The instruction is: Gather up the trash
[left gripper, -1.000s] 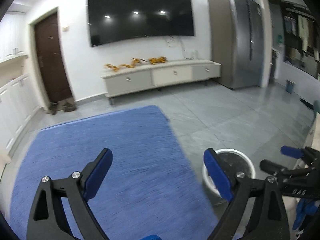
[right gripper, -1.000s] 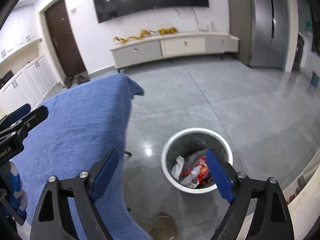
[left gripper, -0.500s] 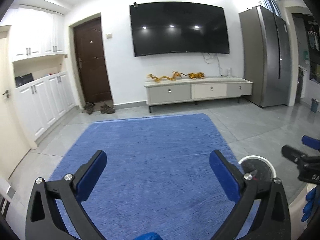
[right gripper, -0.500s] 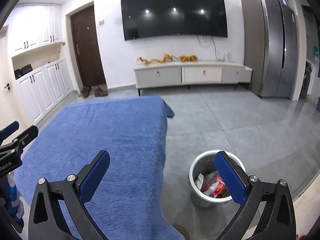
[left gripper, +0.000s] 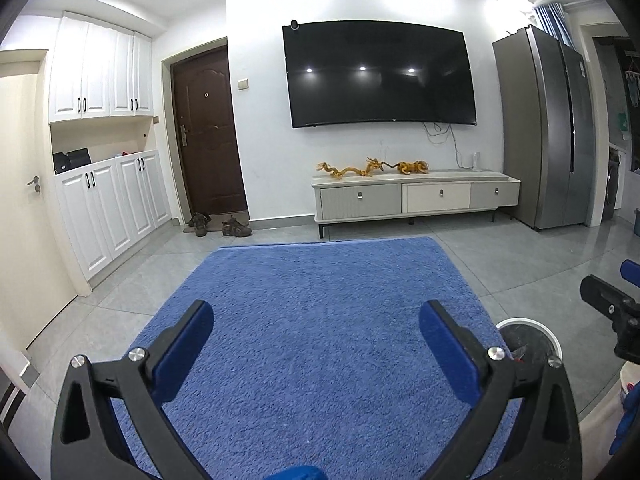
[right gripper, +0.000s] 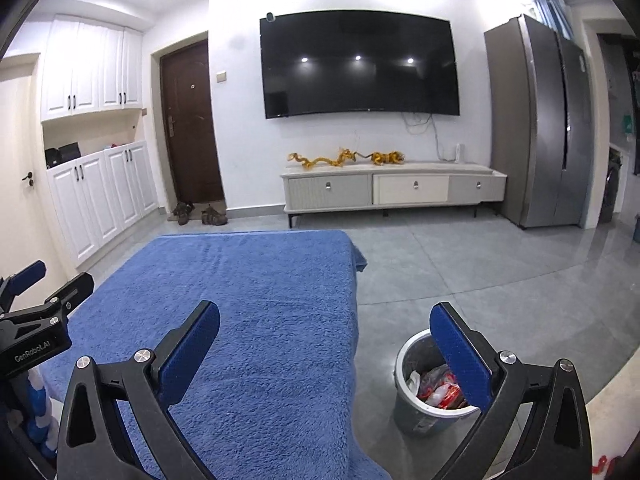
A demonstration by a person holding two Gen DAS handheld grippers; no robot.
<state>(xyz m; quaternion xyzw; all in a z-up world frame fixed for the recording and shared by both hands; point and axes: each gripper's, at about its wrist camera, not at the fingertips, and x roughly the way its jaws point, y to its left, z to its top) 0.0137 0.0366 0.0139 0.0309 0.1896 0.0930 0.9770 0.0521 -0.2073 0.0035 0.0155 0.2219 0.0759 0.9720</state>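
Note:
A grey trash bin with a white rim stands on the floor to the right of the blue-covered table. It holds red and white wrappers. The bin also shows in the left wrist view. My left gripper is open and empty above the blue cloth. My right gripper is open and empty, over the table's right edge, with the bin behind its right finger. No loose trash shows on the cloth.
A TV cabinet stands at the far wall under a wall TV. A grey fridge is at the right, white cupboards and a brown door at the left. Shoes lie by the door.
Both grippers have tilted up and pulled back from the bin, so the views now show the room and the wall. Both stay open and empty.

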